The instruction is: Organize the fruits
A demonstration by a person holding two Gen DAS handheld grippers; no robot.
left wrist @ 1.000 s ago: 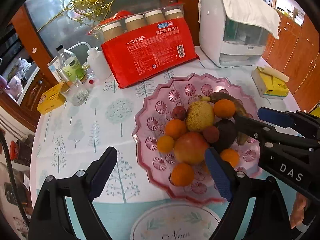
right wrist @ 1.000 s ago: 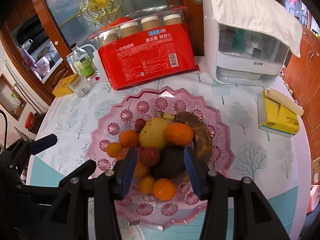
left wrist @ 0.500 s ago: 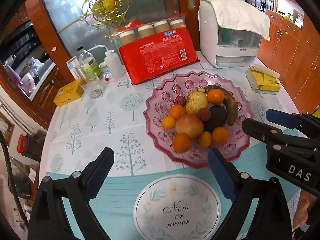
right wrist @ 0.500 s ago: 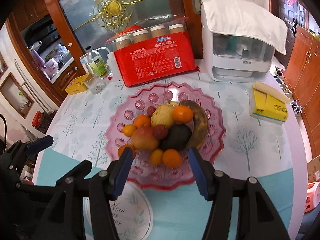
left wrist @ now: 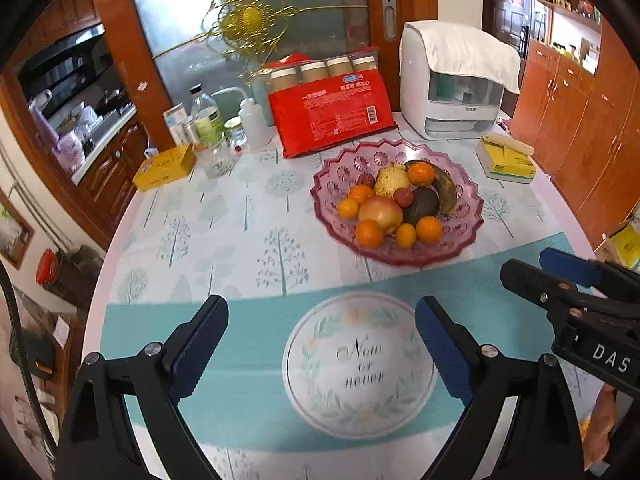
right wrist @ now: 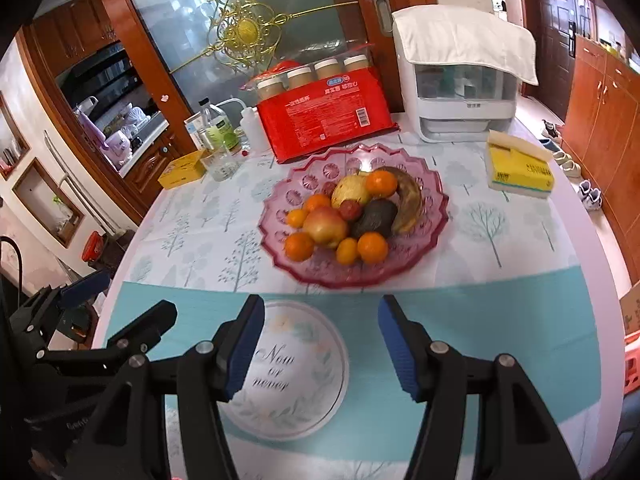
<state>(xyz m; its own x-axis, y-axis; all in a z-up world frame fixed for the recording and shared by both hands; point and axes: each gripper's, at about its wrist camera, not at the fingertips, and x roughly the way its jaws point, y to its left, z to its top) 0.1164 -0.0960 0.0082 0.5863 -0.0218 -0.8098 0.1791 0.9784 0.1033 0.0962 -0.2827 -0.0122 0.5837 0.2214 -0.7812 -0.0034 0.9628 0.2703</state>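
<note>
**Both grippers drawn back from a filled fruit bowl**

Left gripper (left wrist: 320, 344) with jaws wide apart, nothing between them; right gripper (right wrist: 322, 342) with jaws part-way apart, likewise empty, having just been opening. Both poised above the near edge of the table (right wrist: 500, 340), over a round "Now or never" print (left wrist: 360, 364), well apart from the fruit.

Fruit gathered in a pink glass bowl (right wrist: 304, 184) near the middle of the table: an apple (right wrist: 325, 227), a pear (right wrist: 351, 191), an avocado (right wrist: 374, 218), a browned banana (right wrist: 410, 200), several oranges (right wrist: 373, 247) and small red fruits. No loose fruit visible on the cloth. Judged from this layout: task at or near its end, with little or nothing left to move.

Round table under a pale tree-patterned cloth with a teal band. Behind the bowl, a red pack of paper cups (left wrist: 332, 116), a white appliance (left wrist: 452, 92) draped with a cloth, bottles (left wrist: 206, 120), a yellow box (left wrist: 164, 166); to the right, a yellow tissue pack (right wrist: 518, 168). Beyond, a glass door with gold ornament and wooden cabinets.
</note>
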